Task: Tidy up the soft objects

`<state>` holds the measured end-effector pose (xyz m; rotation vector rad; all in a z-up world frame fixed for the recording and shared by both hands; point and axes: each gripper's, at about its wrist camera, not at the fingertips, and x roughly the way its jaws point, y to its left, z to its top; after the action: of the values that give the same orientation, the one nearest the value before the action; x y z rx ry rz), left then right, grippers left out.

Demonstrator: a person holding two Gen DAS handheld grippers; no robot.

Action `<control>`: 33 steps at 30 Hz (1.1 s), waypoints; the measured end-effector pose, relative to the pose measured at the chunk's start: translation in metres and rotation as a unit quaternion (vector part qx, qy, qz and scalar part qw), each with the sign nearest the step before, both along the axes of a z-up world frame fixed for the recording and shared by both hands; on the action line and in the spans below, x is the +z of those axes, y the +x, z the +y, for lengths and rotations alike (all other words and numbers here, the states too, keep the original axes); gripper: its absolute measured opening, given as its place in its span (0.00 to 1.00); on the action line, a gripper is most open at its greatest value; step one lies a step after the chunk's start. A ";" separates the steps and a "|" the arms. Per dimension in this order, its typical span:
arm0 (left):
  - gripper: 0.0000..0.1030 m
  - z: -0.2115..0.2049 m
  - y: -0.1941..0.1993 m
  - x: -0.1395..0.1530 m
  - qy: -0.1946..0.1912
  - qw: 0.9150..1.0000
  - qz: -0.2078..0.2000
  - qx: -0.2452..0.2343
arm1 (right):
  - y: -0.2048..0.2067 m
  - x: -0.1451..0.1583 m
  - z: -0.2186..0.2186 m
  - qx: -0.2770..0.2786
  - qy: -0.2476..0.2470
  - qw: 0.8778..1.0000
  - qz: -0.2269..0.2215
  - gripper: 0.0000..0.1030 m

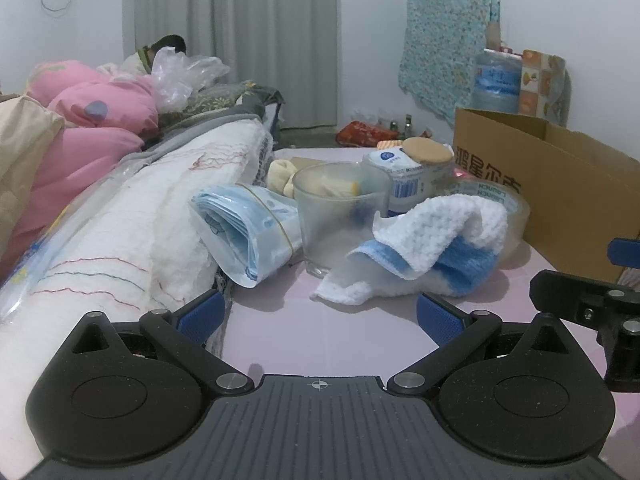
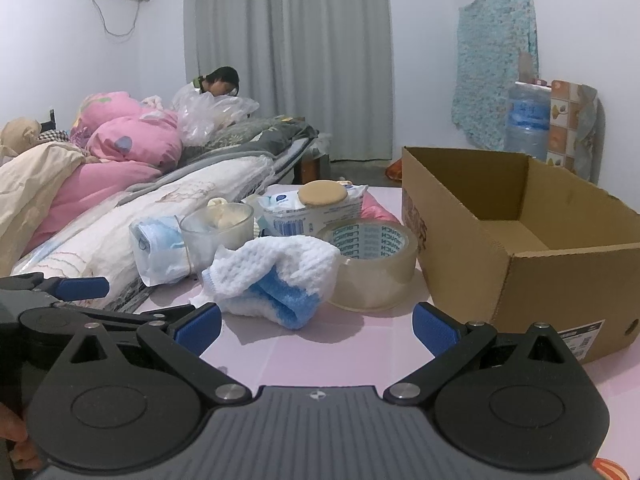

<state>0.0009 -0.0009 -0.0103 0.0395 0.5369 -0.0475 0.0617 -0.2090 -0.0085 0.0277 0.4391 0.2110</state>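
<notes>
White-and-blue waffle-knit cloth (image 2: 272, 276), brown cardboard box (image 2: 520, 236), pink table (image 2: 320, 352), grey curtain (image 2: 288, 52)

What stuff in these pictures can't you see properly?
- Cardboard box: right wrist view shows only part of its floor; the near wall hides the rest.
- Frosted cup: left wrist view, cloudy sides blur what is inside.
- Tape roll: left wrist view, the white and blue cloth covers most of it.

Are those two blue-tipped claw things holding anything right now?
No, nothing is held. The left gripper and right gripper both stand open and empty over the pink table, short of the white and blue cloth.
</notes>
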 end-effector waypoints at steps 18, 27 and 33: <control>0.99 0.000 0.000 -0.001 0.000 1.000 0.002 -0.001 | 0.001 -0.002 -0.001 -0.001 0.000 1.000 0.006 0.45; 0.99 0.000 0.000 -0.003 0.001 1.000 0.005 0.001 | 0.000 -0.002 0.002 0.002 -0.012 1.000 0.003 0.45; 0.99 0.000 0.000 -0.004 0.001 1.000 0.006 0.001 | 0.001 -0.001 0.002 0.004 -0.011 1.000 0.006 0.45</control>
<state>0.0013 -0.0005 -0.0139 0.0412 0.5490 -0.0450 0.0627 -0.2066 -0.0099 0.0056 0.4542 0.2133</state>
